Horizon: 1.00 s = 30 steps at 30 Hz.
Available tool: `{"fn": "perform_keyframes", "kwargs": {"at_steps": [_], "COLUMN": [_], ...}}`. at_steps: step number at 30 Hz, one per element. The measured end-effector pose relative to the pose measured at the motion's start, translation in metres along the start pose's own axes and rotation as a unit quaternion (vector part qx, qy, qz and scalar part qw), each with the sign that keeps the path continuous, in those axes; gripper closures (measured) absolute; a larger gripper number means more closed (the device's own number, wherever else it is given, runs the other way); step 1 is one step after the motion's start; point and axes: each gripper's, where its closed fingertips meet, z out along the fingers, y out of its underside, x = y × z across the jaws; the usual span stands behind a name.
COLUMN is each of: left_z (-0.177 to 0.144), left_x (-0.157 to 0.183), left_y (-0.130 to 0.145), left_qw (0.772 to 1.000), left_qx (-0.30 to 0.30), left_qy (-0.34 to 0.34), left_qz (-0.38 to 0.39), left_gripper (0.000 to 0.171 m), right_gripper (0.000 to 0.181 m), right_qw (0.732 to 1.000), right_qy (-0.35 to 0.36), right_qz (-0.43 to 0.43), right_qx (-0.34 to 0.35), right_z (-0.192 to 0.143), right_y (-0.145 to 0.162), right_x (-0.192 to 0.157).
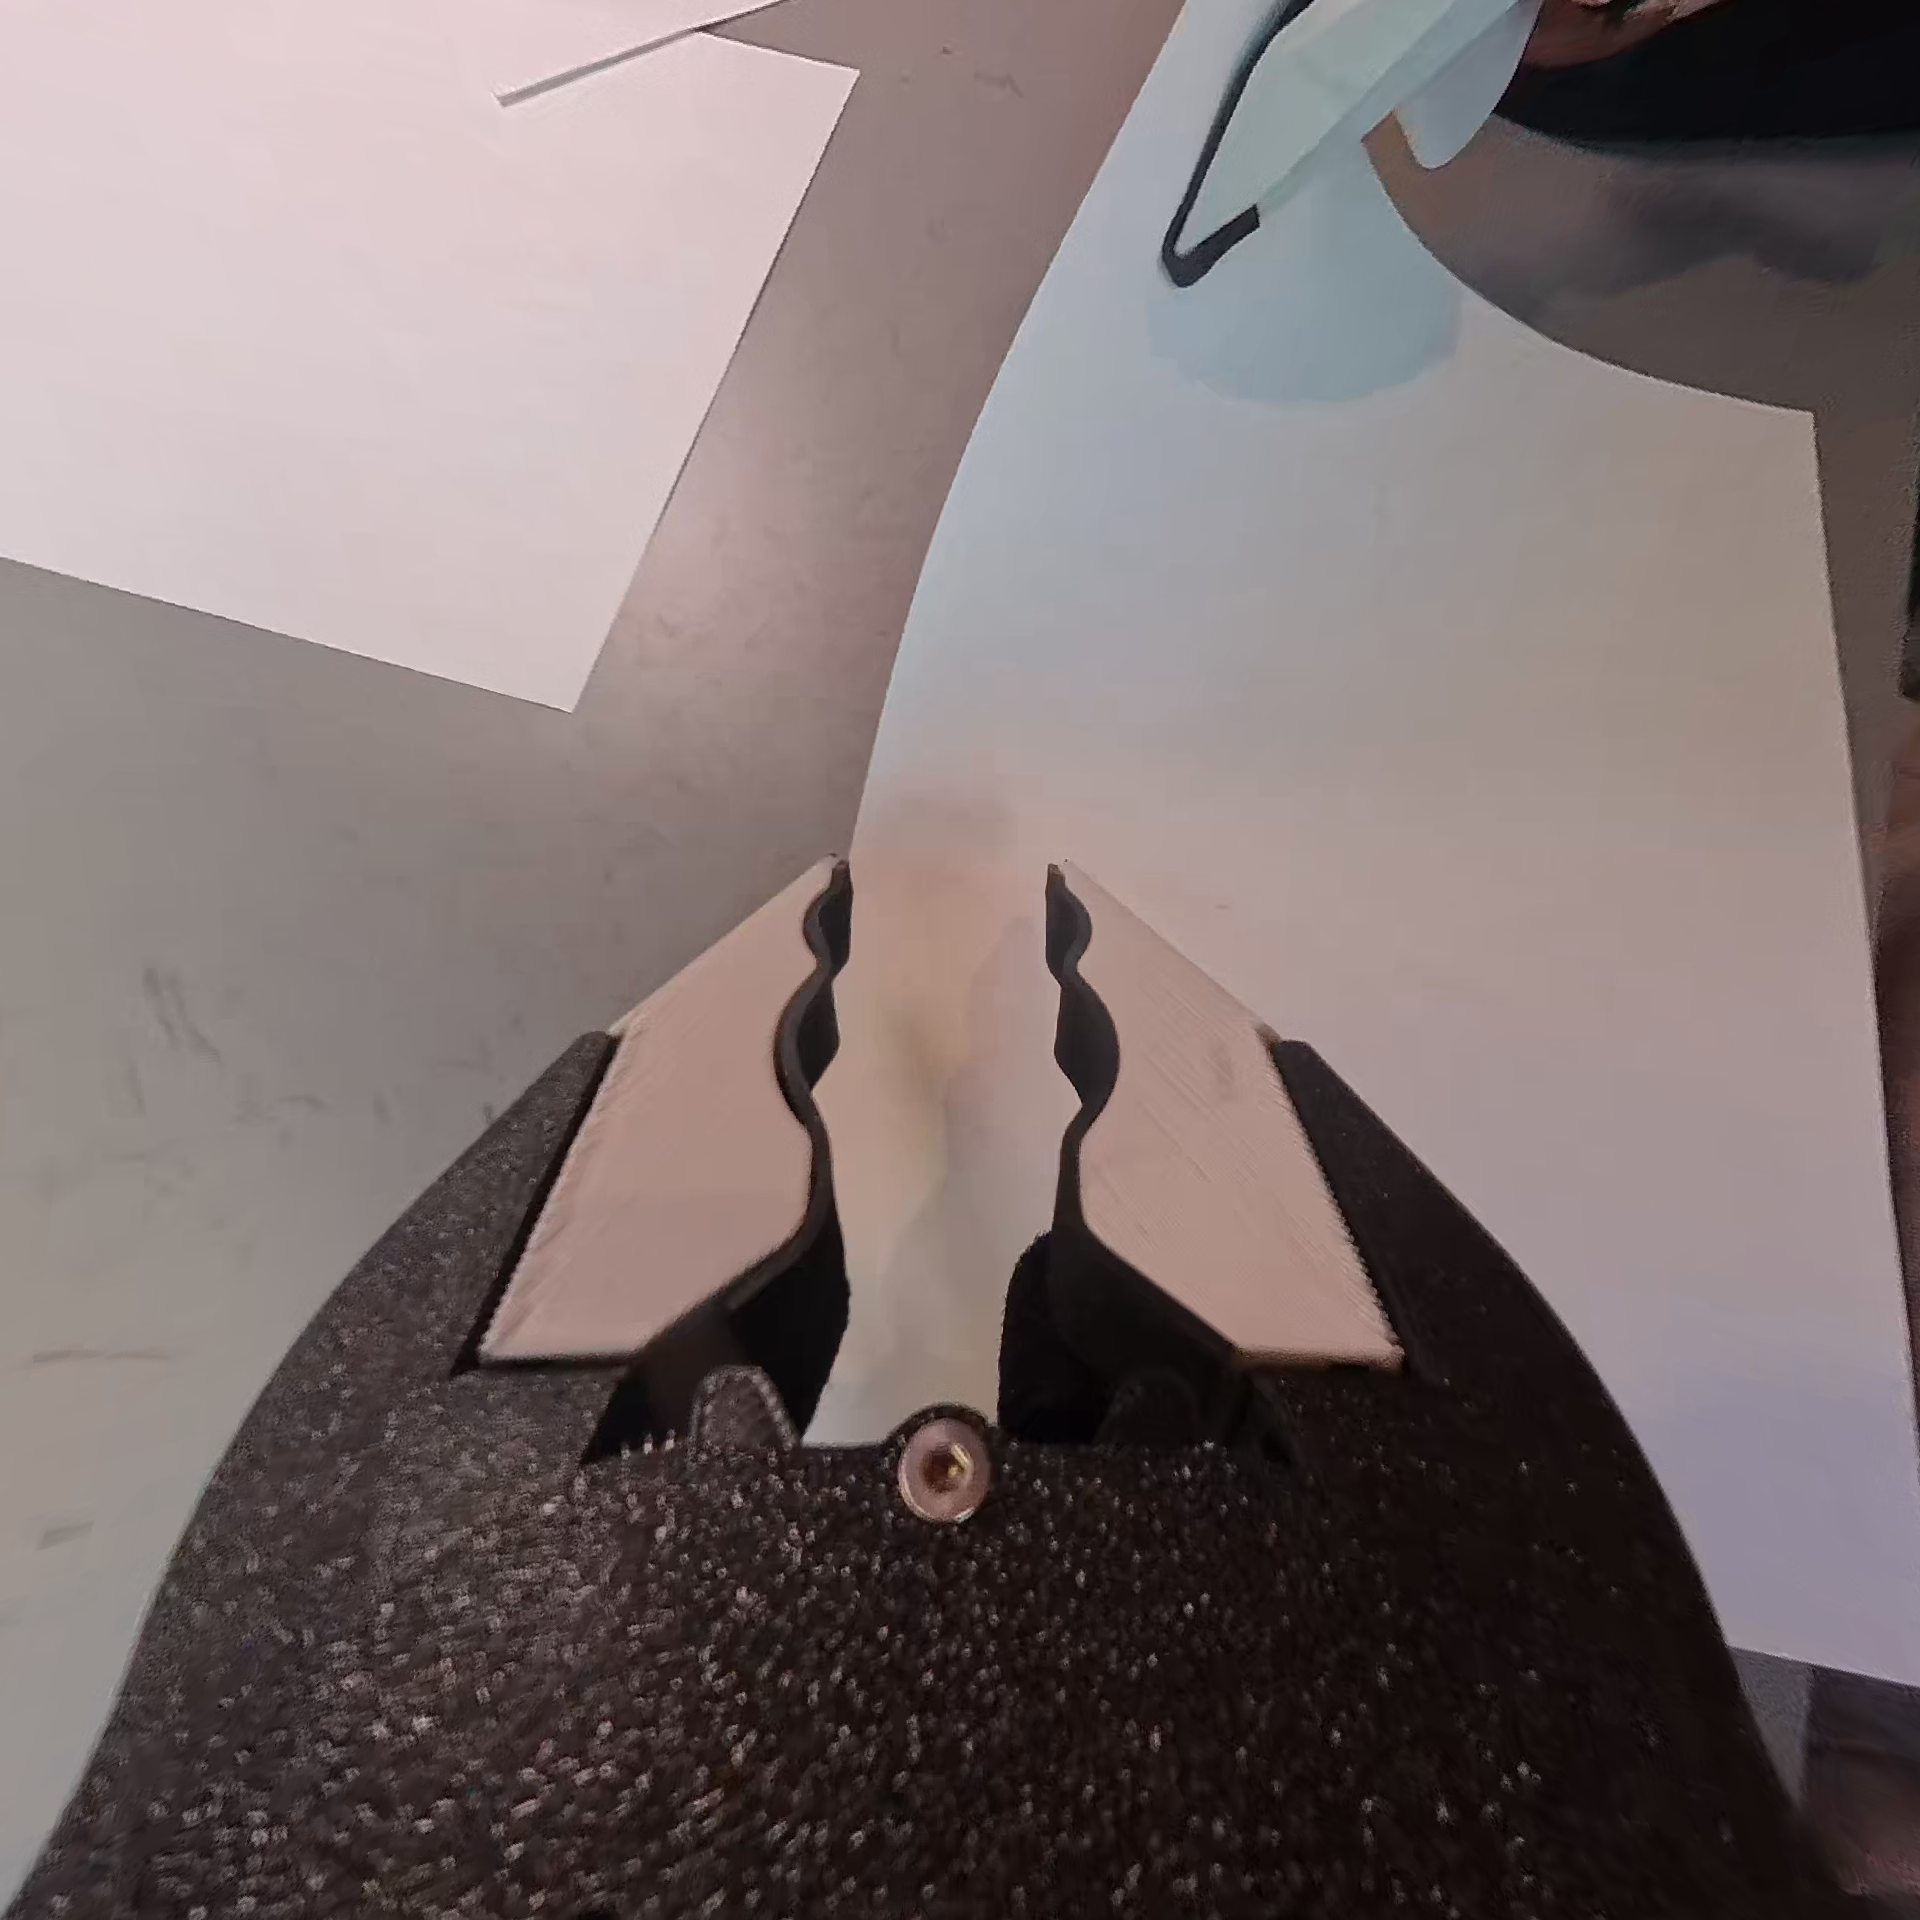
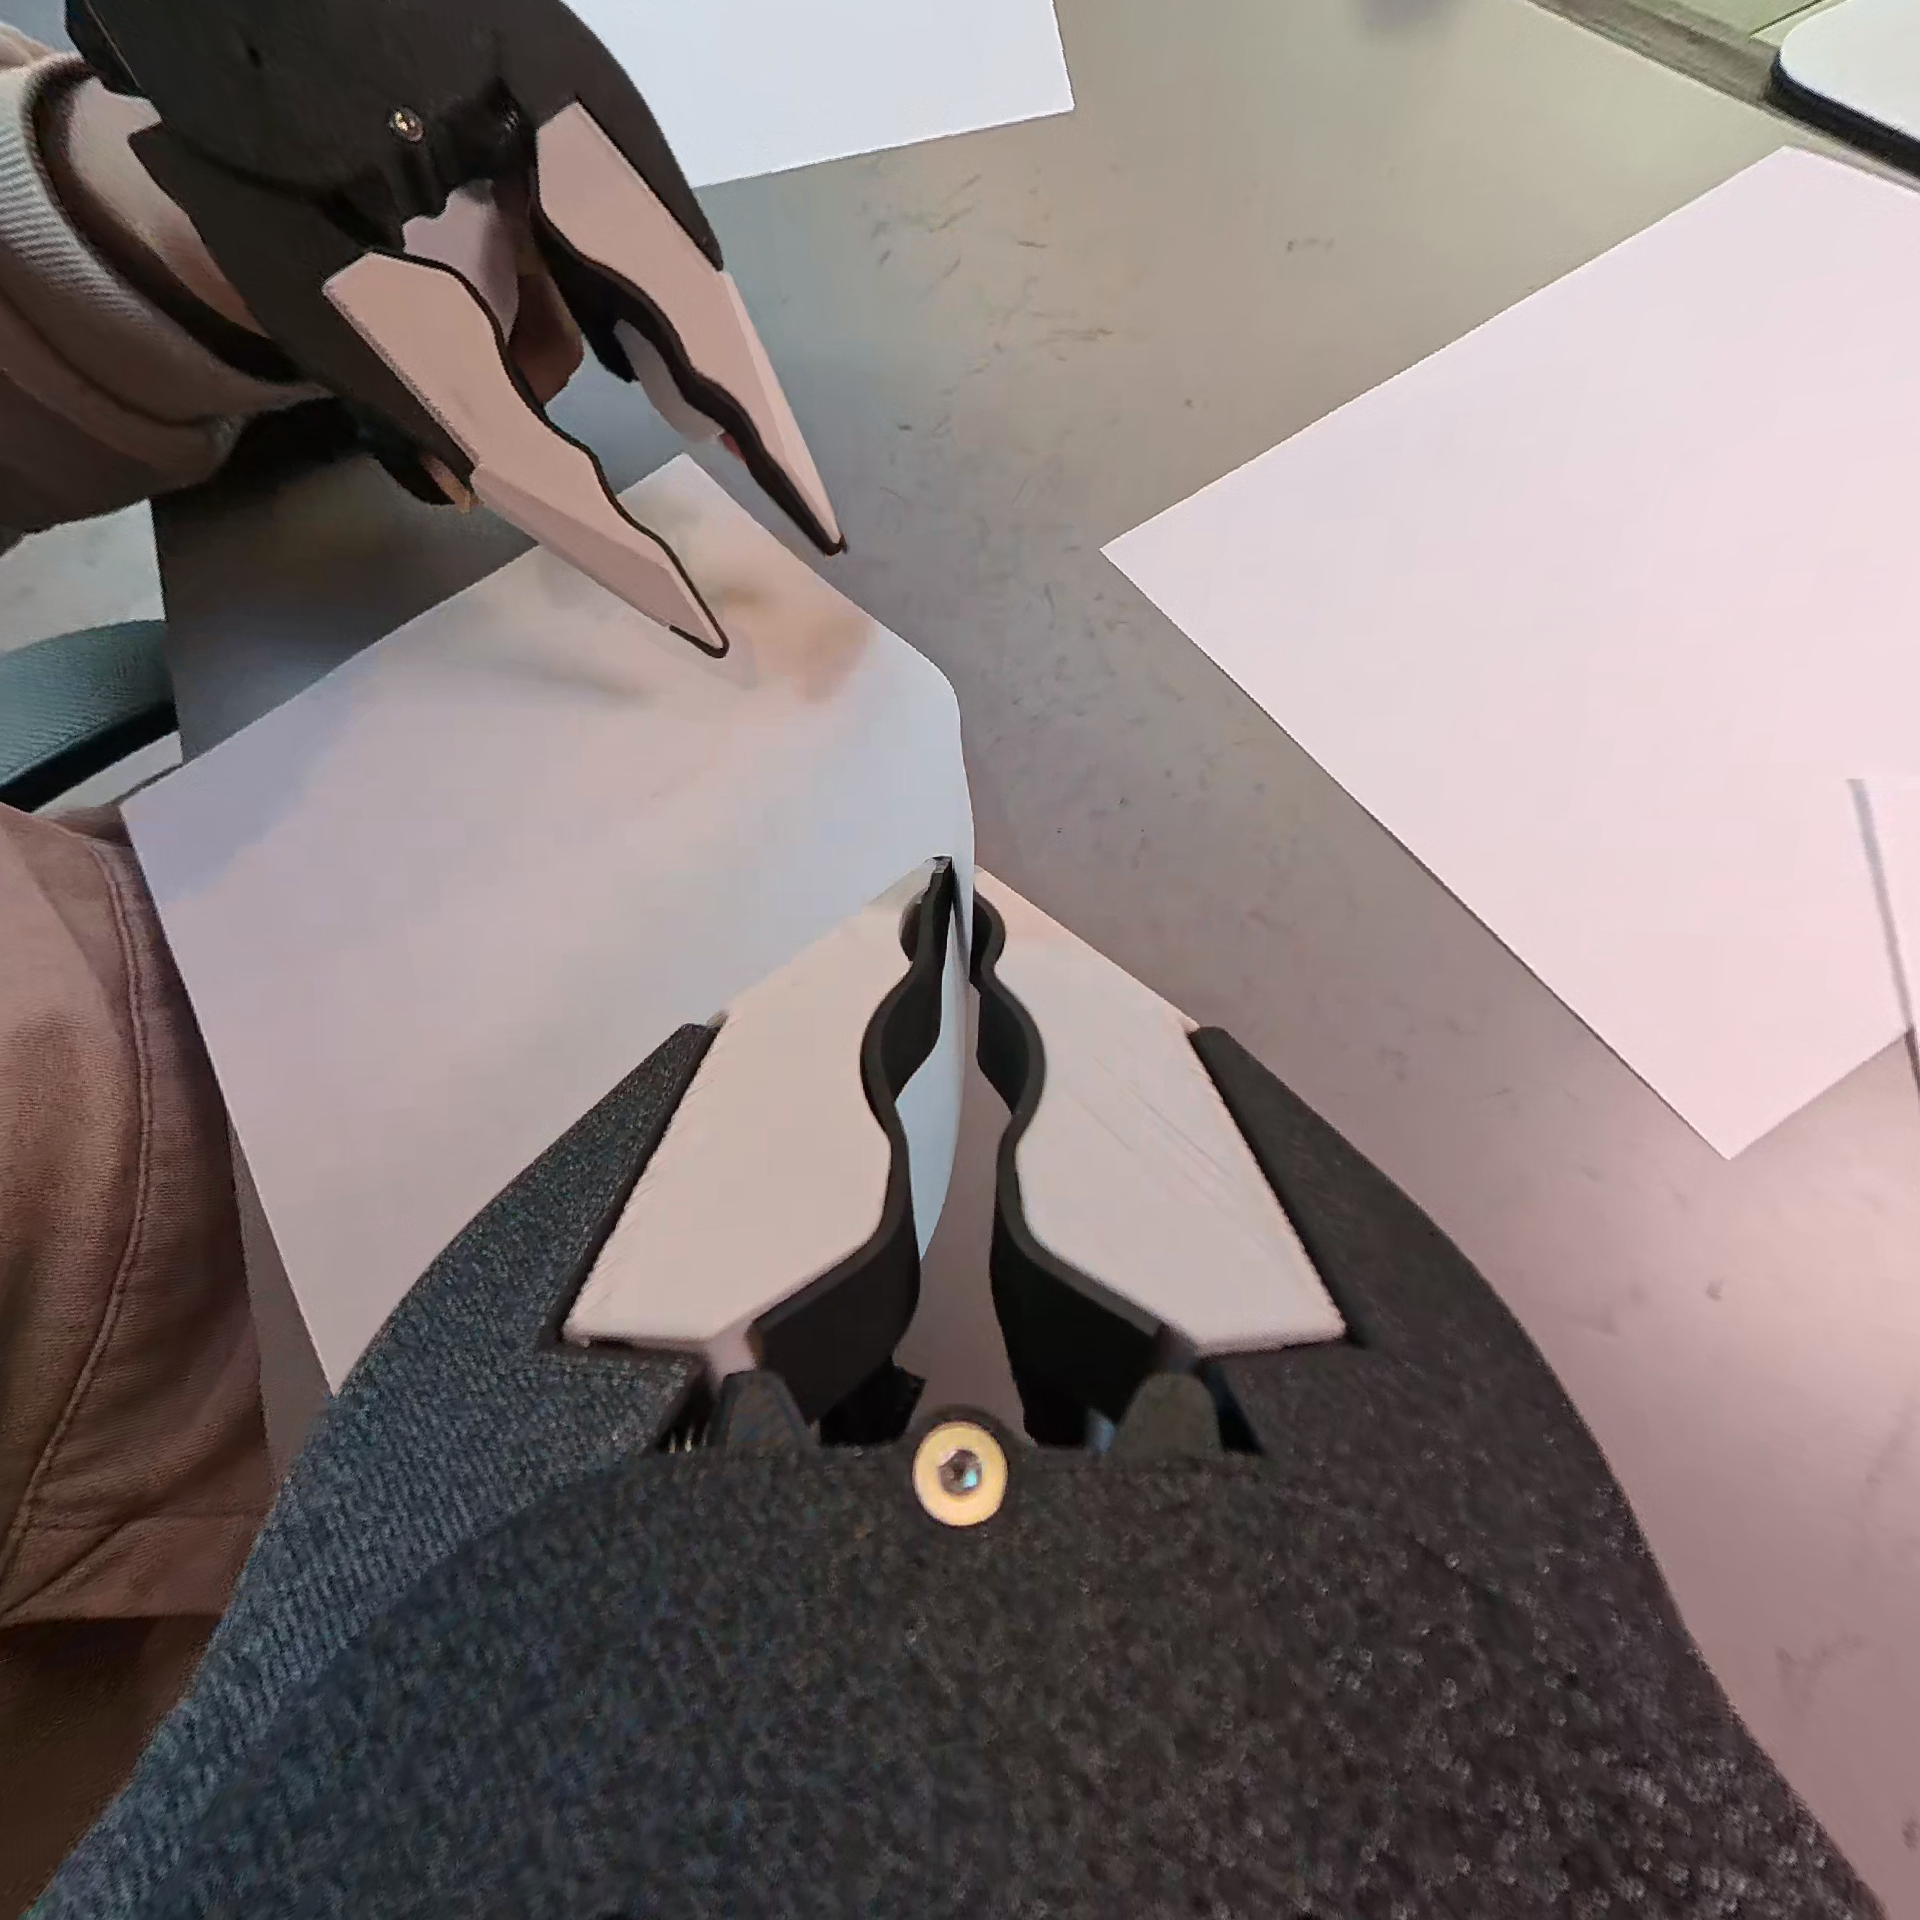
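My right gripper (image 2: 954,883) pinched the curled edge of a white paper sheet (image 2: 540,883) lifted off the grey table (image 2: 1091,416), while my left gripper (image 1: 948,873) hung spread and empty above it; thin and floppy, it seemed best taken by an edge.

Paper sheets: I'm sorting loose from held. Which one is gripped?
The curled sheet, pinched along its bent edge by the right gripper. The other sheets lie flat on the grey table.
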Motion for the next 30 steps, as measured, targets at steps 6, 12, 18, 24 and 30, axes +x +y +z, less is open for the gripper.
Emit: {"fn": "perform_keyframes", "kwargs": {"at_steps": [6, 12, 18, 24, 30], "left_z": [0.000, 0.004, -0.001, 0.019, 0.028], "left_x": [-0.020, -0.018, -0.013, -0.012, -0.013], "left_y": [-0.022, -0.033, -0.038, -0.006, 0.004], "left_qw": [0.999, 0.995, 0.995, 0.997, 0.998], "left_qx": [0.051, 0.084, 0.075, -0.011, -0.027], "left_qy": [0.016, 0.047, 0.042, -0.006, -0.010], "left_qz": [0.005, 0.011, 0.043, 0.074, 0.053], "left_gripper": [0.113, 0.127, 0.167, 0.171, 0.171], "right_gripper": [0.181, 0.181, 0.181, 0.181, 0.181], "right_qw": [0.997, 0.992, 0.993, 0.993, 0.988], "right_qy": [0.003, 0.007, 0.031, 0.045, 0.063], "right_qz": [-0.070, -0.123, -0.117, -0.111, -0.140], "right_qx": [0.013, 0.029, -0.001, -0.016, -0.011], "right_z": [0.001, -0.004, -0.001, 0.005, 0.006], "right_y": [-0.011, -0.017, -0.009, -0.001, -0.003], "right_x": [-0.001, -0.003, 0.009, 0.011, 0.010]}}
